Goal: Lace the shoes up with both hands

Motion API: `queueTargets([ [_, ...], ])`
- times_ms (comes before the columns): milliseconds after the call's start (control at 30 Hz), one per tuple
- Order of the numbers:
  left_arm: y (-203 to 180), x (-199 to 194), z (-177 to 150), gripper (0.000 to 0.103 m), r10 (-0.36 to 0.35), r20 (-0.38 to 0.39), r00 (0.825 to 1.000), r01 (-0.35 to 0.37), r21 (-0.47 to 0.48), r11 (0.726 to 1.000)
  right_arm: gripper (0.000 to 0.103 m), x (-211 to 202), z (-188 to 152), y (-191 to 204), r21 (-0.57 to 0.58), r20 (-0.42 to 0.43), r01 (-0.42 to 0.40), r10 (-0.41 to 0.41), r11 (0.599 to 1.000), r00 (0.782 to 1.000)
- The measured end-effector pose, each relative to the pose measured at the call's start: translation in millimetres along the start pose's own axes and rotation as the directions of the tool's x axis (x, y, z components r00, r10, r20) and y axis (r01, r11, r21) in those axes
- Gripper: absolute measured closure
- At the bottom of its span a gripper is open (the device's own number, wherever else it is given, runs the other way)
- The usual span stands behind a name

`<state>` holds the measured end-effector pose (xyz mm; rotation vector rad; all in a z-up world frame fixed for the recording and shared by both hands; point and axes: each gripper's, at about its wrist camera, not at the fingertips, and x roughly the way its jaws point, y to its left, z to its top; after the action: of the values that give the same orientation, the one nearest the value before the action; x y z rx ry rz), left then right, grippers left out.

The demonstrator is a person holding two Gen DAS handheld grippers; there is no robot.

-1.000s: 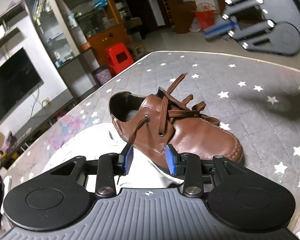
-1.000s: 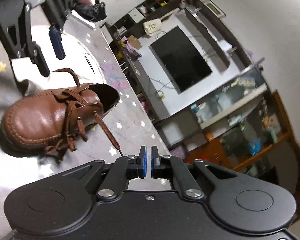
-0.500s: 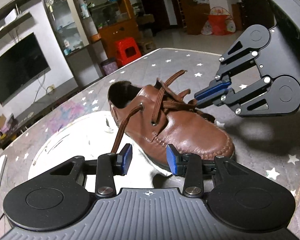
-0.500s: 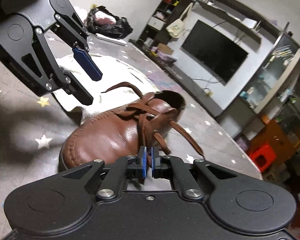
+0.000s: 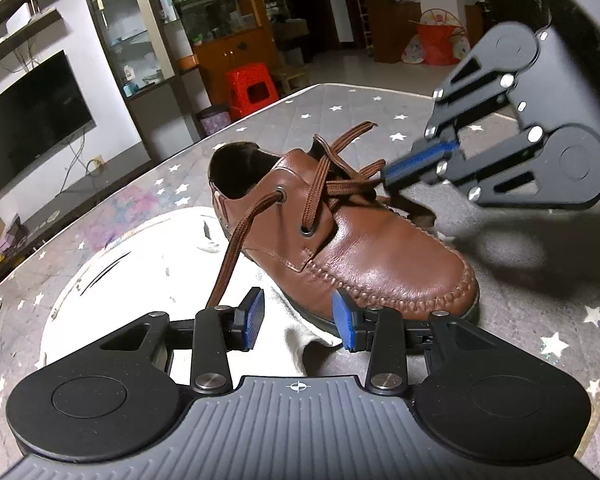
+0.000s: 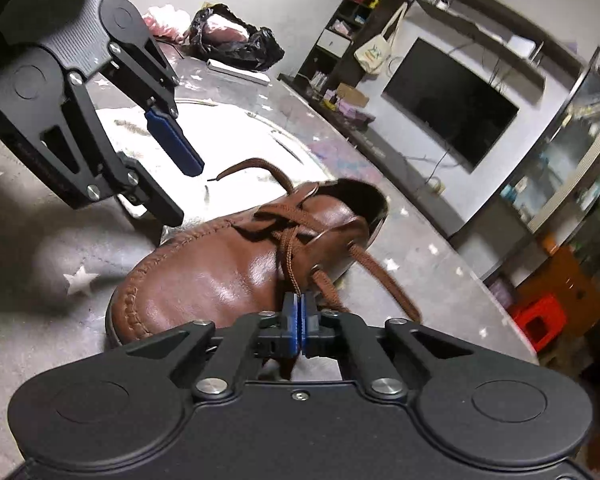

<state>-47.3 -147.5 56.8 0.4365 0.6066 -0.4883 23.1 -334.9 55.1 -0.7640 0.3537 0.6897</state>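
A brown leather shoe (image 5: 364, 256) lies on its sole on a white cloth (image 5: 148, 272), toe toward the lower right. Its brown laces (image 5: 332, 176) cross loosely over the tongue. One free lace end (image 5: 236, 248) runs from the near eyelet down to my left gripper (image 5: 300, 318), which is open just short of the shoe's side. My right gripper (image 5: 386, 172) reaches in from the right and is shut at the lace crossing. In the right wrist view the right gripper (image 6: 300, 316) is shut on a lace strand (image 6: 290, 256) over the shoe (image 6: 220, 280). The open left gripper (image 6: 180, 188) hovers beyond.
The shoe rests on a grey star-patterned table cover (image 5: 532, 280). A black bag (image 6: 236, 44) and a white bar (image 6: 240, 72) lie at the table's far end. A red stool (image 5: 252, 88), cabinets and a wall TV (image 5: 28, 124) stand past the table's edge.
My right gripper, shut throughout, has come down from high above the table onto the laces at the shoe's tongue. The left gripper stays open near the shoe's side.
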Motion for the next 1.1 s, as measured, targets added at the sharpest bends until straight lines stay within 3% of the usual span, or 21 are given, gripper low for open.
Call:
queueTargets([
  [100, 1, 1, 0, 0.064, -0.002, 0.004, 1.0, 0.002, -0.005, 1.0, 0.101, -10, 4, -1, -0.035, 0.021, 0.03, -0.029, 0.999, 0.999],
  [667, 7, -3, -5, 0.06, 0.014, 0.011, 1.0, -0.013, -0.063, 0.998, 0.1, -19, -19, -10, 0.095, -0.042, 0.082, -0.079, 0.992, 0.996],
  [800, 5, -4, -9, 0.059, 0.018, -0.001, 1.0, -0.018, -0.1, 0.995, 0.086, -7, -20, -20, 0.162, -0.037, 0.092, -0.087, 0.983, 0.995],
  [900, 3, -4, -13, 0.058, 0.033, -0.011, 0.999, -0.034, -0.119, 0.992, 0.085, -11, -26, -19, 0.209, -0.036, 0.1, -0.095, 0.973, 0.995],
  [1100, 1, -10, -21, 0.055, 0.067, -0.021, 0.998, -0.07, -0.171, 0.983, 0.069, -15, -44, -22, 0.322, -0.045, 0.14, -0.133, 0.936, 0.99],
])
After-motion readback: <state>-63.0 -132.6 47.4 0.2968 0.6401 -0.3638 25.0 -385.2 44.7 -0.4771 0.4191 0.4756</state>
